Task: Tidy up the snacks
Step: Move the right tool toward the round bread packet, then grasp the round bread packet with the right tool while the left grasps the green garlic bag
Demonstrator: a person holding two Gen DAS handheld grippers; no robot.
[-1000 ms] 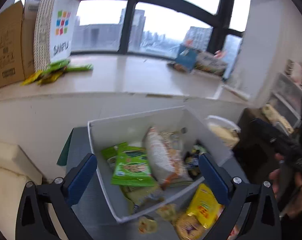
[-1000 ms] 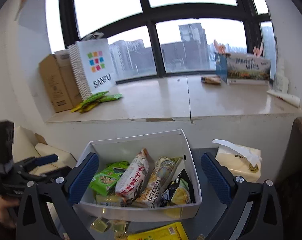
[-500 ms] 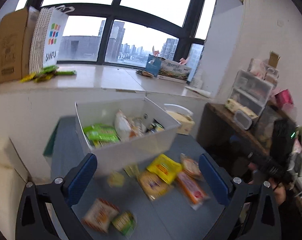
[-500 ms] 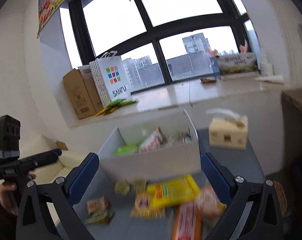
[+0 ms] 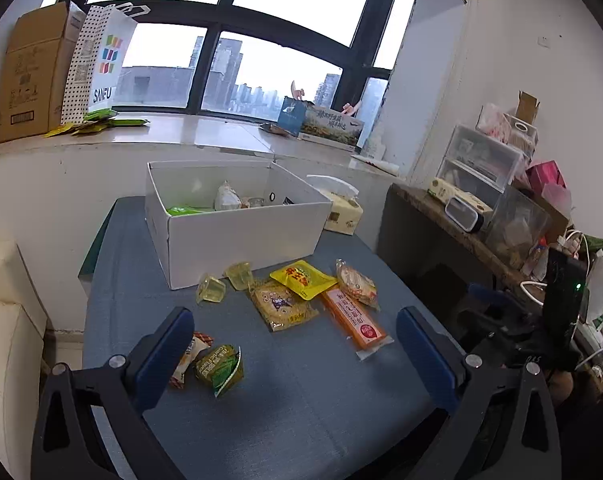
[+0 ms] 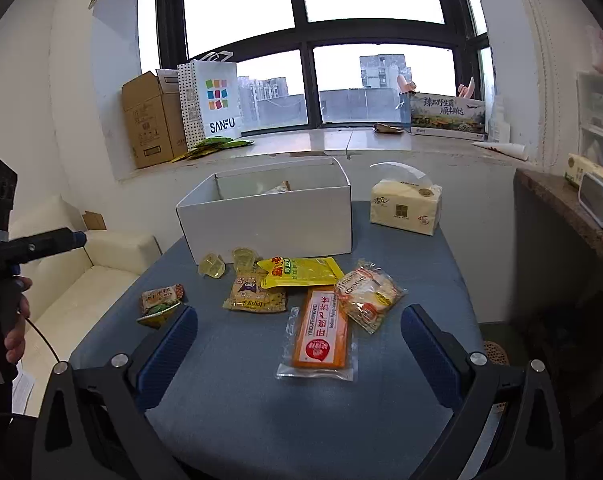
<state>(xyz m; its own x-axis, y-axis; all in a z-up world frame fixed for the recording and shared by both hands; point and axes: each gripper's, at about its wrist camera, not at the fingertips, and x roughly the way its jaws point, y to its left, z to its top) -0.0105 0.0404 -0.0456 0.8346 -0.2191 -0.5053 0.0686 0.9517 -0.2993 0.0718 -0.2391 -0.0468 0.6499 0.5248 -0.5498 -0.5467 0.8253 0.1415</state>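
Note:
A white box with snacks inside stands at the far end of the blue table. In front of it lie two clear jelly cups, a yellow packet, a beige noodle packet, an orange bar, a clear cracker pack and a small green packet. My left gripper and right gripper both hover open over the near table, holding nothing.
A tissue pack sits right of the box. The windowsill holds a cardboard carton, a SANFU bag and a printed box. A cream sofa is left; a cluttered side desk is right.
Both grippers have pulled back and up from over the white box. The loose snacks on the table in front of the box have come into view. The jaws stayed open.

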